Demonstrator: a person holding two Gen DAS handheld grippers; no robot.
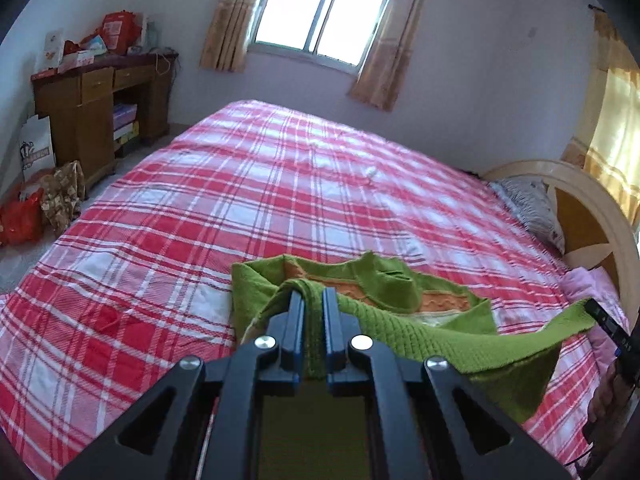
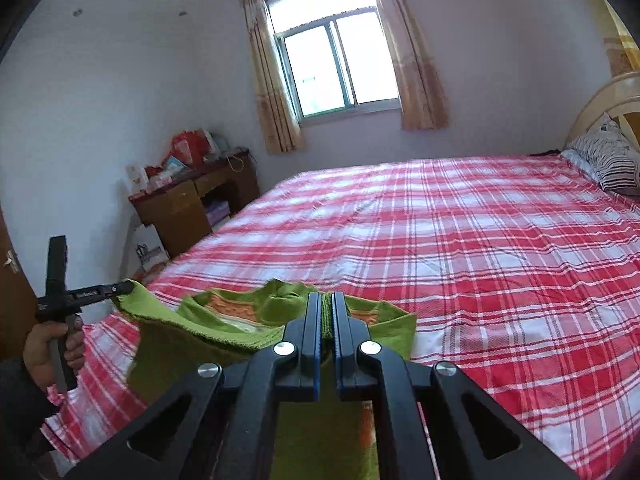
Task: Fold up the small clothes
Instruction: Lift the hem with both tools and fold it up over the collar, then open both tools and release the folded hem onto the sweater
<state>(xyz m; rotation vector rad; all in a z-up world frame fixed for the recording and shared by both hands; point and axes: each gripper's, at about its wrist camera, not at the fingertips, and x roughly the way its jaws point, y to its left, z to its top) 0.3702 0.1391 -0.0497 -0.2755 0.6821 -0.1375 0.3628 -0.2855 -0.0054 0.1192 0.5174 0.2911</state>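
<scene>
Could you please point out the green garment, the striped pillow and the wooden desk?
green garment (image 1: 440,344), left wrist view, on the knit fabric stretched to the right.
striped pillow (image 2: 612,160), right wrist view, on its top face.
wooden desk (image 1: 92,120), left wrist view, on its cabinet door.

Lots cut off or hidden in these two views

The green garment (image 1: 440,344) drops behind the left gripper (image 1: 314,296) body, so its near end is hidden, same under the right gripper (image 2: 327,300). The headboard (image 1: 592,216) runs off the right edge, and the stuff on the desk (image 1: 100,92) is too small to identify.
</scene>
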